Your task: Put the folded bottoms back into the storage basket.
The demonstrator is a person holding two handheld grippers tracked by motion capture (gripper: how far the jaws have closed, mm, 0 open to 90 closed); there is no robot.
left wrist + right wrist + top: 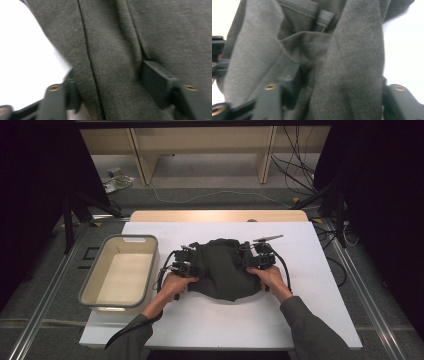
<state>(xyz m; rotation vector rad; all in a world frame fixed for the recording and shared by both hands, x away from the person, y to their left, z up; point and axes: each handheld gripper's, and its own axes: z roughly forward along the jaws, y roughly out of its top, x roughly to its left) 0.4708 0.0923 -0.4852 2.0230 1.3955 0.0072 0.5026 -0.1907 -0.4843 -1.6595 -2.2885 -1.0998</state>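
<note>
Centrally, a dark grey garment (223,269) is seen bunched on the white counter (210,320) in the high view, between the left tool (184,265) and the right tool (260,261), each at one of its side edges. A beige bin (92,285) stands well out beyond the left tool. How the jaws stand is given by the tool views alone: in the left gripper view the cloth (117,50) is pinched between half-closed jaws, and in the right gripper view a thick fold (347,75) is clamped likewise.
</note>
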